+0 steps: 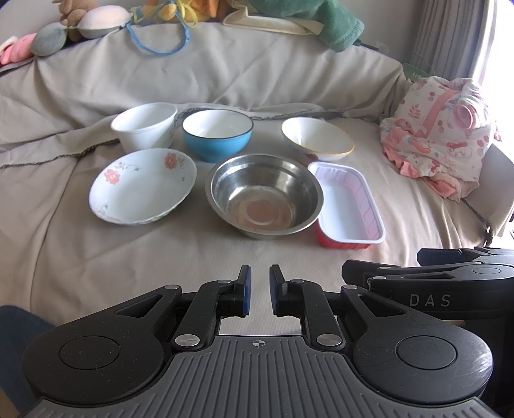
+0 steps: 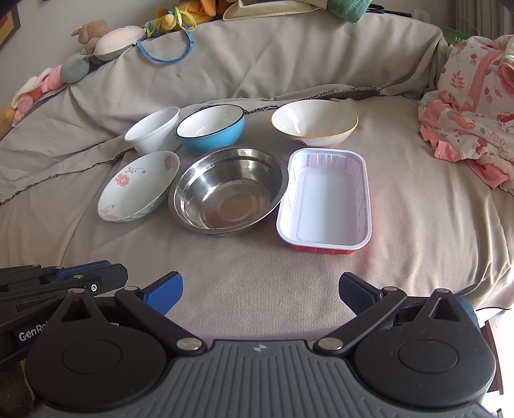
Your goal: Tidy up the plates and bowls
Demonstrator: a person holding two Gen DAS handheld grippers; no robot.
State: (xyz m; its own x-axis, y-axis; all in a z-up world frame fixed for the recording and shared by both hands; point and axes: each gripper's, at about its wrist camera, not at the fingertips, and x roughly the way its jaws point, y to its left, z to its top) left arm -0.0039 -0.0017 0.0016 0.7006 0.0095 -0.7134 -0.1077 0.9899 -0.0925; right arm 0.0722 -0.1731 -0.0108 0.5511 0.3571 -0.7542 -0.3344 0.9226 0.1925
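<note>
So six dishes are sitting on a beige cover [image 1: 64, 241] spread over what looks like a sofa or bed, laid out in two rough rows; back row, nearer the backrest fold: a white plastic bowl [image 1: 144, 125] on the left, a blue bowl [image 1: 217, 135] with a white inside touching or almost touching it, and then, a gap further right, a white bowl with a yellow rim [image 1: 316, 138], tipped a bit toward the camera. Front row, closer to the front edge of the cover: a shallow flowered dish [image 1: 143, 186] on the left, a steel bowl [image 1: 263, 196] in the middle, and a rectangular tray [image 1: 348, 202], white inside and red outside, tucked right up against the steel bowl's right side; all of them look empty.

Left gripper [image 1: 260, 289] hangs over the bare cover in front of the steel bowl; its blue pads stand nearly together with just a slit between them, and there's nothing in there. Right gripper [image 2: 260, 294] sits just beside it, over the front stretch of cover; its jaws are spread wide and it's got nothing either. Neither touches a dish.

Over at the right edge there's a heap of pink patterned clothes [image 1: 440, 138]; along the top of the backrest, some plush toys [image 1: 80, 22] and a green towel [image 1: 321, 22].
</note>
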